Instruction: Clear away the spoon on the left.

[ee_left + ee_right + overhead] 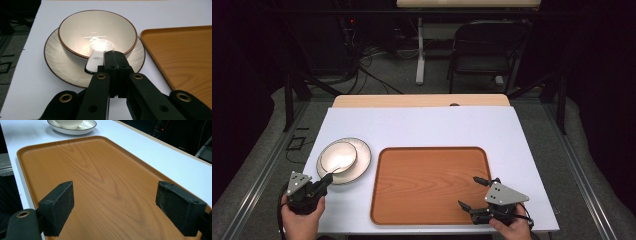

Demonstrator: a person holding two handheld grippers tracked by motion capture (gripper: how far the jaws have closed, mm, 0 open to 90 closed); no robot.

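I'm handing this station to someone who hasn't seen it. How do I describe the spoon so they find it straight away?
Start at the big wooden tray in the middle of the white table; just to its left sits a cream plate with a brown rim, carrying a matching bowl. The spoon is the white one lying in that bowl, handle over the near rim, where the left tool has its jaws shut.

One bowl (pixel 97 30) (spoon (pixel 96 56) inside), one plate (pixel 60 70), one wooden tray (pixel 429 185), two claws.
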